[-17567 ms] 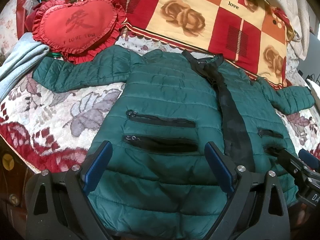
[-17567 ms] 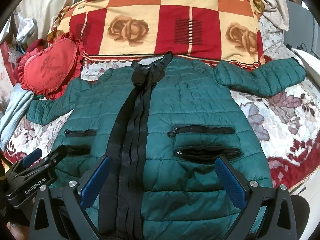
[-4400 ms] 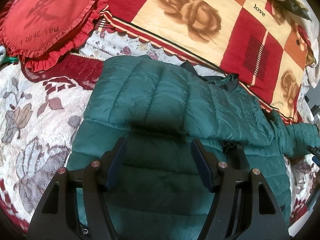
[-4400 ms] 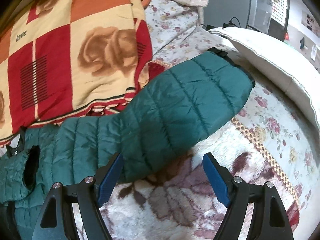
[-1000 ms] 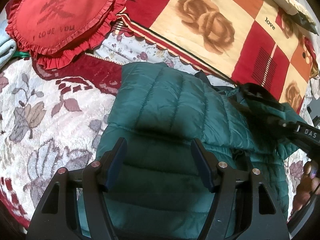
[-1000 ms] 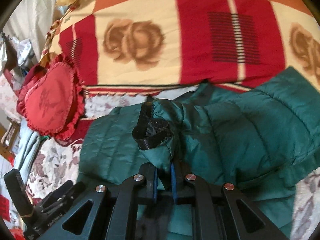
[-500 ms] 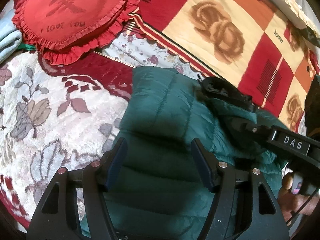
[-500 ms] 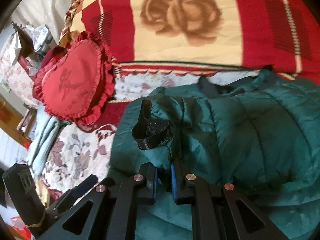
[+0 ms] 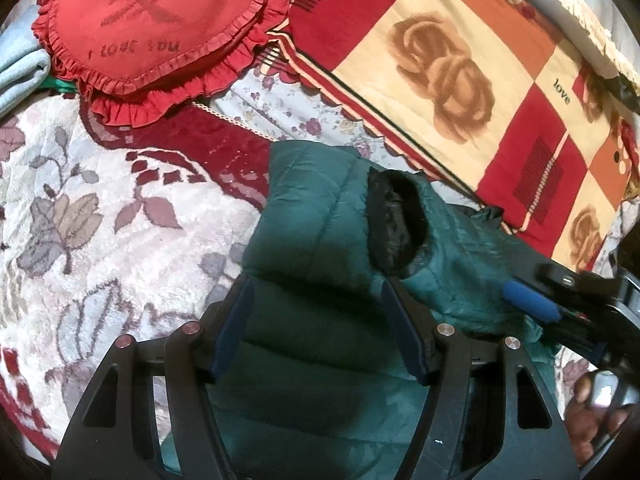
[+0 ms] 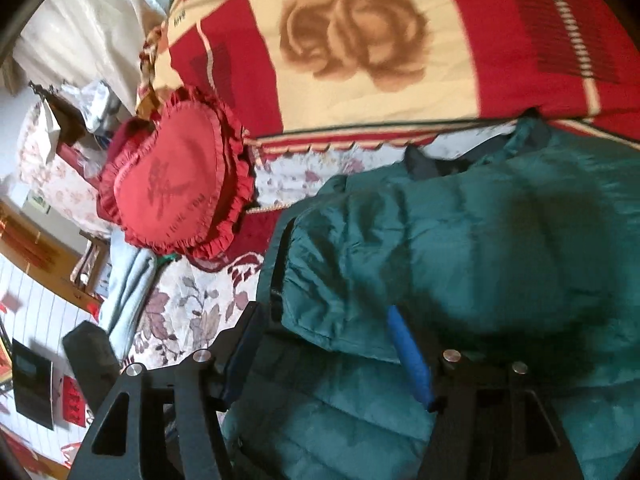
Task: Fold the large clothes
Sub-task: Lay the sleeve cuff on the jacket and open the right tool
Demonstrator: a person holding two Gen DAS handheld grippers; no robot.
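Note:
A dark green quilted jacket [image 9: 316, 236] lies on the bed with both sleeves folded across its body. The right sleeve, with its black-lined cuff [image 9: 394, 224], lies on top; it fills the right wrist view [image 10: 460, 264]. My left gripper [image 9: 320, 320] is open and empty, low over the jacket's left side. My right gripper [image 10: 324, 344] is open, its jaws spread over the sleeve end, which rests loose between them. The right gripper also shows at the right edge of the left wrist view [image 9: 560, 300].
A red heart-shaped cushion [image 9: 156, 32] lies at the upper left, beside folded light blue cloth [image 9: 20, 68]. A red and cream rose-patterned blanket [image 9: 460, 64] lies behind the jacket. The flowered bedspread [image 9: 100, 232] stretches to the left.
My right gripper was shut on the sleeve cuff and carried it leftward over the jacket; now its jaws have opened and the sleeve lies across the body. My left gripper shifted slightly.

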